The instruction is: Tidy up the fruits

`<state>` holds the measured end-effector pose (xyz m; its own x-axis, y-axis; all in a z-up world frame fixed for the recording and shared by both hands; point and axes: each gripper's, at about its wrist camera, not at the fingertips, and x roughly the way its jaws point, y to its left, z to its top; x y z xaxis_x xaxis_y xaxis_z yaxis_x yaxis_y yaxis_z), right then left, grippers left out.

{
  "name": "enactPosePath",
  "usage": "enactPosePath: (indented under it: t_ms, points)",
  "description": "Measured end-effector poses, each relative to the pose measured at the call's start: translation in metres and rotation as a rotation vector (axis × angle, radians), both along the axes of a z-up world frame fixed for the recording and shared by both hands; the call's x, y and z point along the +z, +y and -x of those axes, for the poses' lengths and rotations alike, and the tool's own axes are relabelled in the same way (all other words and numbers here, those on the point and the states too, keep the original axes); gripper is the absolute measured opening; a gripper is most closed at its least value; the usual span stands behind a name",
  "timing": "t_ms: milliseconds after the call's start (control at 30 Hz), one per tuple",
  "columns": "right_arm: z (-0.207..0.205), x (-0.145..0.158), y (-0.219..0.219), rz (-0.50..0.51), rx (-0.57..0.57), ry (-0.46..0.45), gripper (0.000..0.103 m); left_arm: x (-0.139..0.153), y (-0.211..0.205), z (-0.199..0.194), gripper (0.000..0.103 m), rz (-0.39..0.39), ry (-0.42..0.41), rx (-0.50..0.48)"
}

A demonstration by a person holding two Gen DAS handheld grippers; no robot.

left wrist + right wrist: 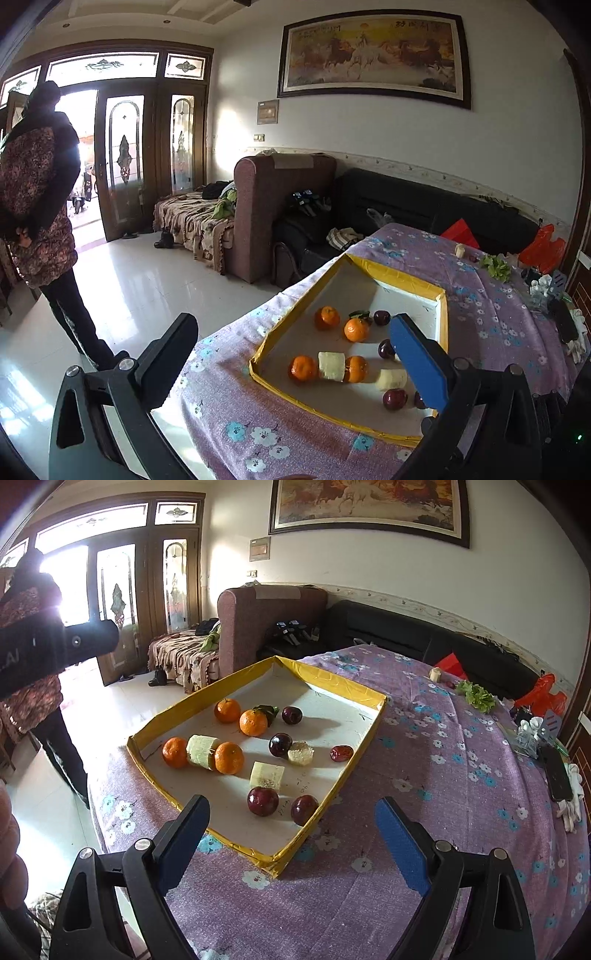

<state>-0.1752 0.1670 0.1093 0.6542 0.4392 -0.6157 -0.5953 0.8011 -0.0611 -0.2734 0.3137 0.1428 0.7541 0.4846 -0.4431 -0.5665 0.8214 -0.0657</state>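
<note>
A shallow yellow-rimmed tray (328, 679) sits on a purple flowered tablecloth (424, 775). In it lie several oranges (253, 722), several dark plums (263, 801), pale corn-like chunks (267, 774) and a red date (341, 753). My right gripper (291, 834) is open and empty, held above the tray's near corner. My left gripper (295, 350) is open and empty, over the tray's left side (284, 325); its blue right finger (417, 362) hides part of the fruit. Oranges (356, 329) and plums (394, 398) show there too.
A corn chunk (436, 674), lettuce (476, 696), a red bag (541, 696), a phone (556, 775) and white items lie at the table's far right. A person (37, 206) stands left on the tiled floor. Sofas (280, 206) stand behind the table.
</note>
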Motion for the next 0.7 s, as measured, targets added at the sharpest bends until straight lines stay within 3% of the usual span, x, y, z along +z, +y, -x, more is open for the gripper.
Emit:
enactPosePath:
  t_ms: [700]
  points:
    - [0.005, -0.004, 0.012, 0.028, 0.024, -0.004, 0.095, -0.018, 0.010, -0.012, 0.103, 0.079, 0.095, -0.005]
